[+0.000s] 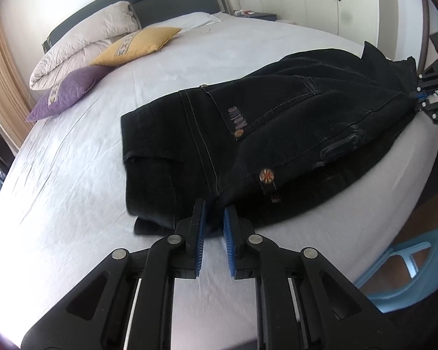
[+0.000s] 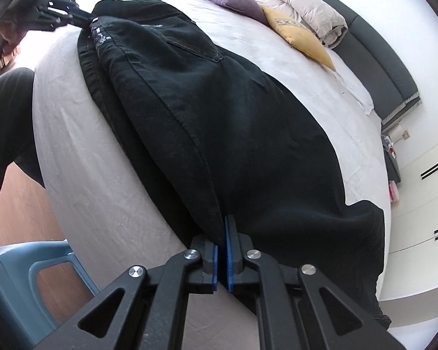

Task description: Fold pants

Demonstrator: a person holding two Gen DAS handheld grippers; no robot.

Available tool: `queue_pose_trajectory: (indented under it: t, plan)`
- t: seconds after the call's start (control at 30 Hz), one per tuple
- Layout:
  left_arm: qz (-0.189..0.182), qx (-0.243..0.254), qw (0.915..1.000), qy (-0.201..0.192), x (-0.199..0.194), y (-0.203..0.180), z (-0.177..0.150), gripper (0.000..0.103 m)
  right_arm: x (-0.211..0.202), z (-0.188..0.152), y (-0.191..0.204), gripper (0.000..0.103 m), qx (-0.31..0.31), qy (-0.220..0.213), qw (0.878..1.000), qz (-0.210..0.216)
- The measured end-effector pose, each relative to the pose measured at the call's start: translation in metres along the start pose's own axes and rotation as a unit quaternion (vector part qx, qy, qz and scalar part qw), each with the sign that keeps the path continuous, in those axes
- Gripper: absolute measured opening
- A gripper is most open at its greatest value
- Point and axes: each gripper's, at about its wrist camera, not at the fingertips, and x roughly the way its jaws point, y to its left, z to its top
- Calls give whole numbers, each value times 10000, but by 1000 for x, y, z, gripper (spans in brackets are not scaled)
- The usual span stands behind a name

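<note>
- Cushions, purple (image 1: 68, 92) and yellow (image 1: 137, 46), lie at the head of the bed (image 1: 73, 175) beside a folded duvet (image 1: 84, 40), well apart from the garment.
- Black jeans (image 1: 248, 134) lie folded on the white sheet near the bed edge, back pocket and waistband buttons facing up.
- Left gripper (image 1: 214, 218): jaws slightly parted at the waistband end; blue pads flank the denim edge without pressing it.
- Right gripper (image 2: 222, 233): jaws closed, pinching a fold of the jeans at the opposite end.
- Blue plastic stool (image 1: 405, 265) stands on the floor beside the bed.
</note>
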Motion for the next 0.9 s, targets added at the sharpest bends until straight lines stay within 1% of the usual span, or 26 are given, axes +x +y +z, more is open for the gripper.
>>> queue_pose_trajectory:
  t: [0.07,0.1,0.17,0.23,0.3,0.37,0.4,0.43,0.47,0.5,0.53,0.6,0.63,0.7,0.77,0.83,0.9]
  plan:
    - [-35,-83,10000,19,-14,3,2,12,0,-1,-1,7,95,-18,10000,3]
    - [-70,-157,9998,-44,-18,9,14,12,-1,-1,-1,8,144,-23,9999,21]
    - [-178,-372,9985,-366,-38,6,24,12,-5,-3,0,11,173,-44,9998,52]
    - [-329,-485,9960,-670,-49,-4,44,12,-9,-6,2,12,162,-78,9998,59]
    - [-416,-483,9951,-749,-45,-18,63,12,-11,-9,1,16,241,-99,9996,62]
    - [-545,-525,9946,-709,-29,-36,84,12,-15,-12,-4,20,483,-105,9987,158]
    - [-572,-539,9947,-658,-19,-46,93,12,-18,-15,-7,27,637,-132,9975,259]
    - [-613,-547,9948,-600,-11,-53,98,12,-22,-18,-11,32,793,-165,9960,377]
    - [-648,-559,9951,-491,2,-61,106,12,-26,-23,-13,41,926,-203,9943,477]
    - [-622,-578,9956,-408,12,-68,114,12,-30,-28,-16,44,1092,-249,9920,579]
    - [-607,-619,9958,-308,21,-75,116,12,-33,-33,-20,44,1284,-285,9889,695]
    - [-641,-717,9954,-55,36,-87,117,12,-41,-48,-30,44,1820,-369,9780,949]
    - [-656,-718,9952,93,42,-91,118,12,-44,-57,-38,44,2167,-427,9693,1085]
    - [-642,-563,9955,403,52,-106,107,12,-51,-79,-59,44,2975,-582,9428,1384]
    - [-563,-452,9962,478,49,-115,98,12,-54,-105,-83,44,3790,-695,9099,1536]
    - [-582,-523,9957,498,43,-115,91,12,-54,-130,-109,44,4495,-794,8769,1508]
    - [-601,-580,9952,520,36,-118,87,12,-51,-159,-140,44,5277,-844,8338,1383]
